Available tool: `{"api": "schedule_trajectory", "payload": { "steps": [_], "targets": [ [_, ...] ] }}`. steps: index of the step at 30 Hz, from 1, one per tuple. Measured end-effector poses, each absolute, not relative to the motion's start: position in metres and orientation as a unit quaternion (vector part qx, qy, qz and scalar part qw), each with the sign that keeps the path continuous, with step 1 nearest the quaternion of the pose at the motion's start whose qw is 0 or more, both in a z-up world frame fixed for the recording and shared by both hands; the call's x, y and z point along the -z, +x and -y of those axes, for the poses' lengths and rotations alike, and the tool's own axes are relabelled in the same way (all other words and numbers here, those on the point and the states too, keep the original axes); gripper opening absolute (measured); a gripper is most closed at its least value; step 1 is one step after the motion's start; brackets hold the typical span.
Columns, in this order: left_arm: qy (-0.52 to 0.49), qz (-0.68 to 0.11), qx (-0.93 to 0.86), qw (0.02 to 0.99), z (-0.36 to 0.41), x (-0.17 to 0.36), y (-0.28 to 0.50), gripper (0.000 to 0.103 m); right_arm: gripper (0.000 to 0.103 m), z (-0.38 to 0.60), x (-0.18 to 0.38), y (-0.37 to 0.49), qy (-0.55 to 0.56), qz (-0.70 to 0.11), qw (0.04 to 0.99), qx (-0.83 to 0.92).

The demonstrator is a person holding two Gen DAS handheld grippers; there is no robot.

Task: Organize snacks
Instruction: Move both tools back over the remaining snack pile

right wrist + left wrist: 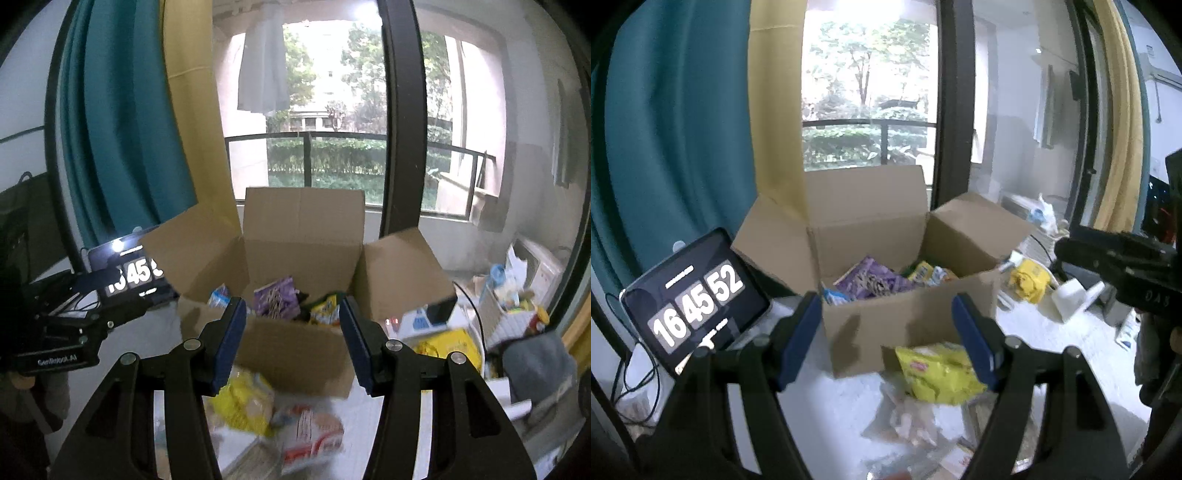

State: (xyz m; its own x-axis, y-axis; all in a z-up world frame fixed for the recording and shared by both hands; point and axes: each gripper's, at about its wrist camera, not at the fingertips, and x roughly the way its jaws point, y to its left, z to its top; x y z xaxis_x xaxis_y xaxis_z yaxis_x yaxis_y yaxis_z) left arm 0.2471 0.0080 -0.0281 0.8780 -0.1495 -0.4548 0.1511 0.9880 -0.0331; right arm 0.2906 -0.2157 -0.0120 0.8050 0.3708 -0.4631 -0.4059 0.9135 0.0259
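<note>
- Left claw (886, 336): blue pads (799, 338) apart, nothing between them. It hangs over the white surface (1052, 332), aimed at the near wall of the cardboard box (908, 325).
- Right claw (291, 339): pads also apart and empty, pointed at the same box (295, 354) from slightly further right.
- Each claw shows in the other's camera: the right one comes in at the right edge of the left wrist view (1115, 258), the left one at the left edge of the right wrist view (66, 328).
- Yellow snack bag (938, 373) lies on the surface just in front of the box; from the left wrist it sits low beside the right-hand pad, not touching it. Same bag in the right wrist view (247, 402), blurred.
- Clear packet (912, 421) lies nearer than the yellow bag; contents too blurred to read. A red-and-white packet (314, 432) lies next to the yellow bag in the right wrist view.
- Box is open, all flaps up or spread. Inside: a purple packet (871, 278), a yellow packet (923, 273), a blue-and-white packet (834, 295) at the left corner.
- Tablet clock (698, 299) stands left of the box, leaning back, reading 16 45 52.
- Another yellow bag (1030, 282) lies on the surface right of the box.
- Teal curtain (676, 122) and window behind.
</note>
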Motion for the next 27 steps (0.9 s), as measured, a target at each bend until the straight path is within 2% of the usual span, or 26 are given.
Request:
{"api": "schedule_trajectory", "payload": {
  "steps": [8, 10, 11, 25, 27],
  "targets": [
    [-0.006, -0.247, 0.086, 0.965, 0.000, 0.043, 0.205, 0.075, 0.058, 0.240, 0.029, 0.243, -0.021, -0.255, 0.947, -0.192],
    [-0.008, -0.255, 0.088, 0.963, 0.001, 0.051, 0.194, 0.075, 0.070, 0.245, 0.035, 0.232, -0.015, -0.262, 0.946, -0.192],
    [-0.008, -0.258, 0.089, 0.962, 0.001, 0.054, 0.189, 0.075, 0.071, 0.248, 0.039, 0.227, -0.011, -0.266, 0.944, -0.192],
    [-0.030, -0.308, 0.081, 0.947, -0.004, 0.105, 0.135, 0.077, 0.074, 0.278, 0.088, 0.171, 0.012, -0.316, 0.933, -0.173],
    [-0.032, -0.310, 0.081, 0.947, -0.004, 0.109, 0.128, 0.081, 0.075, 0.280, 0.091, 0.165, 0.018, -0.319, 0.932, -0.171]
  ]
}}
